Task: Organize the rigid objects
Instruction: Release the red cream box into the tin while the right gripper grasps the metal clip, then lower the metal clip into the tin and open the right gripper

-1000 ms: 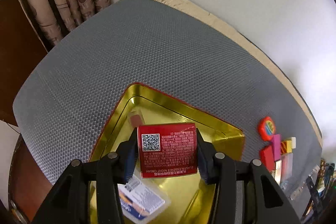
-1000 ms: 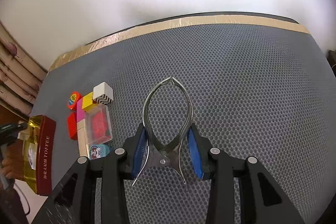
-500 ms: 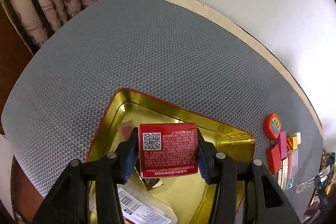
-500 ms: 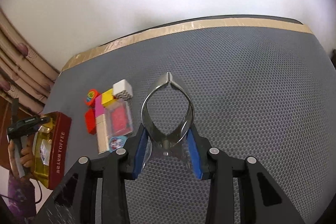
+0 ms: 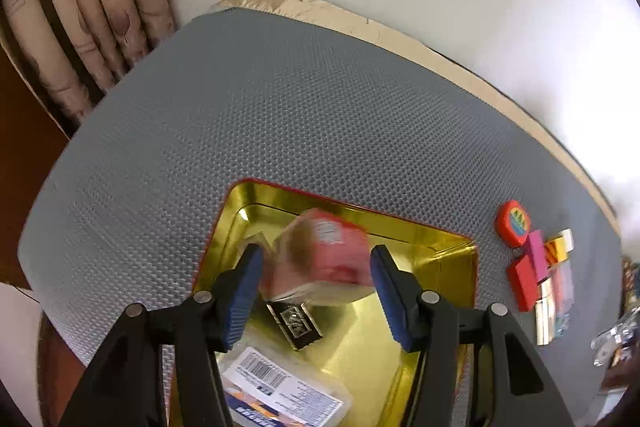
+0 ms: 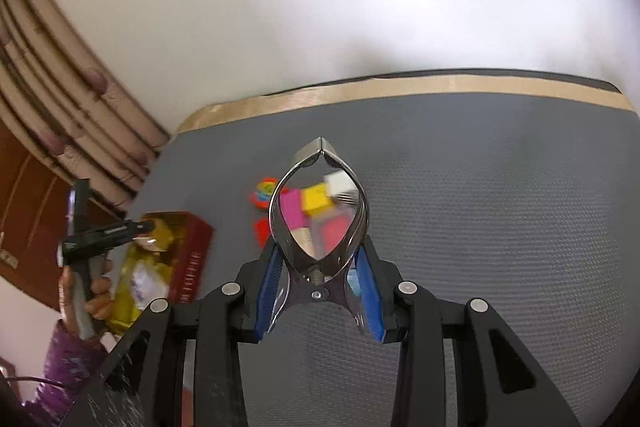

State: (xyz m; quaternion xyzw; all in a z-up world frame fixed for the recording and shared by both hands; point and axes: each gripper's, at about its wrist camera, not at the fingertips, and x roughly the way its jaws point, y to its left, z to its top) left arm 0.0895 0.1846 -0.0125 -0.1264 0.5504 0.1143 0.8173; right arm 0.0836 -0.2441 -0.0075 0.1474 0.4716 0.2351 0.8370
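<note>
the left gripper (image 5: 316,281) hung over the tin (image 5: 460,251), a gold-lined tin with a red outer wall that sat on the grey mat (image 5: 280,131). its jaws were opening, and the red box (image 5: 320,259) lay between them as a blur, tilted, clear of the right pad and very near the left one, too smeared to tell whether it touched. under the box, inside the tin, lay a small dark packet (image 5: 294,321), and nearer the camera a clear case with a barcode label (image 5: 280,391). to the right of the tin, on the mat and apart from it, stood a tight cluster of blocks (image 5: 536,267), with a round red tag (image 5: 513,223) at its far end. the right gripper (image 6: 318,293) was clamped on a metal clip (image 6: 320,211), its blue pads pressing the clip's two handles, the clip's closed tip pointing away from the camera and held above the mat. through the clip's loop the blocks showed blurred. in that right wrist view the tin lay far to the left of the clip, near the mat's left edge, and a hand (image 6: 86,293) in a purple sleeve (image 6: 64,367) held the left gripper above it. a tan strip (image 6: 400,93) edged the mat on the side away from the tin, against a white wall.
</note>
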